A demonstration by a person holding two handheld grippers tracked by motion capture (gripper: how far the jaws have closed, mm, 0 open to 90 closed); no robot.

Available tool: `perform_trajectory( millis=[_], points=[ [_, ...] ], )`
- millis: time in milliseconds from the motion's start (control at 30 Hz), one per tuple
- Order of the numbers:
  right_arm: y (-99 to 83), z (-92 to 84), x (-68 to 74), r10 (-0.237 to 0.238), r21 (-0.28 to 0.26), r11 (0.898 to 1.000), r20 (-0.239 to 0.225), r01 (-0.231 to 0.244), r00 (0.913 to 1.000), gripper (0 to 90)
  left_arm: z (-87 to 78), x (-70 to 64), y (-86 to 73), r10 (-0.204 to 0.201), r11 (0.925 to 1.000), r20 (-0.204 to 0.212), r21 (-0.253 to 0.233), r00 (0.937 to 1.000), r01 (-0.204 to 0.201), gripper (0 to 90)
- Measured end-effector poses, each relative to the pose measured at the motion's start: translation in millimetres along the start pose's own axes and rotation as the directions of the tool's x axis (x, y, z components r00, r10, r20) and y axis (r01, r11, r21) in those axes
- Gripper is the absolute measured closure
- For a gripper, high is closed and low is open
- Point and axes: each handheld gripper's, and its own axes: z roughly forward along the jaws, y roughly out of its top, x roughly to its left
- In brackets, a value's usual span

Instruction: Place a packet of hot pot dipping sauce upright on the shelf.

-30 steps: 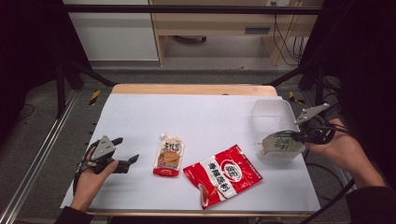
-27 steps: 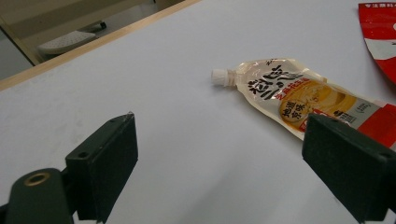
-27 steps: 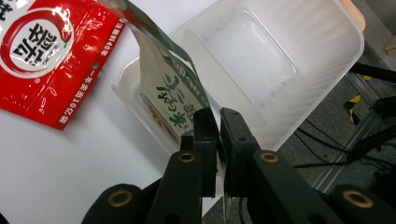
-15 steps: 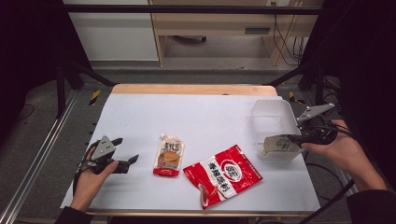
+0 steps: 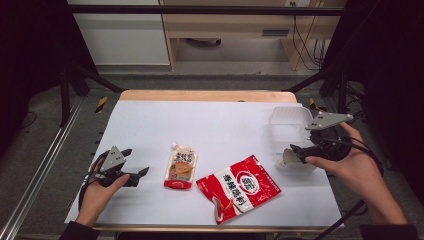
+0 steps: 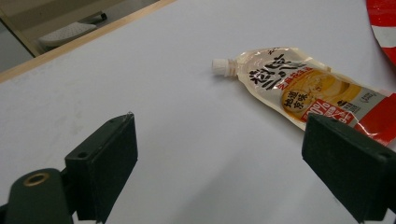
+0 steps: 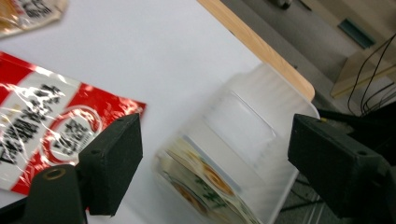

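Observation:
A clear plastic bin (image 5: 289,125) stands at the table's right side, and a pale printed packet (image 5: 287,158) lies in its near end. My right gripper (image 5: 299,153) hovers just right of that packet; its jaws have just been opening and stand wide with nothing gripped. In the right gripper view the packet (image 7: 205,186) lies inside the bin (image 7: 261,116), below the spread jaws of the right gripper (image 7: 217,149). My left gripper (image 5: 136,161) rests open at the front left. It looks toward a spouted pouch (image 6: 303,88) between the wide jaws of the left gripper (image 6: 219,154).
The spouted pouch (image 5: 181,168) lies at the table's front middle, with a red and white bag (image 5: 239,187) to its right. The red bag (image 7: 46,130) reaches close to the bin. White table surface (image 5: 225,125) stretches to a wooden far edge.
My right gripper opened, let go of the packet, and drew back to the right and a little up. The packet now lies in the bin. The left hand stayed still.

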Motion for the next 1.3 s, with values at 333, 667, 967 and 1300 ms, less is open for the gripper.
perform_trajectory(
  millis=[333,667,967,1300],
  points=[
    [41.6,11.8,57.2,0.018,-0.092,0.996,-0.002,-0.018,0.9998,16.6,-0.3,-0.3,0.4,-0.004,0.9999,-0.008,0.009,1.0000,0.004,10.1],
    [67.5,53.5,92.3,0.038,-0.125,0.991,-0.043,-0.043,0.9984,17.1,1.5,-1.6,0.1,0.003,1.0000,-0.006,0.005,1.0000,-0.003,9.9],
    [94.6,84.6,118.9,0.048,-0.139,0.988,-0.107,-0.063,0.9931,12.8,2.0,-1.3,-0.7,0.004,0.9999,-0.011,0.010,0.9999,-0.004,9.8],
    [111.5,109.8,141.8,0.009,-0.119,0.992,-0.165,-0.029,0.9863,25.0,1.1,1.9,-2.0,-0.004,0.9999,-0.035,0.014,0.9994,0.004,9.5]
  ],
)
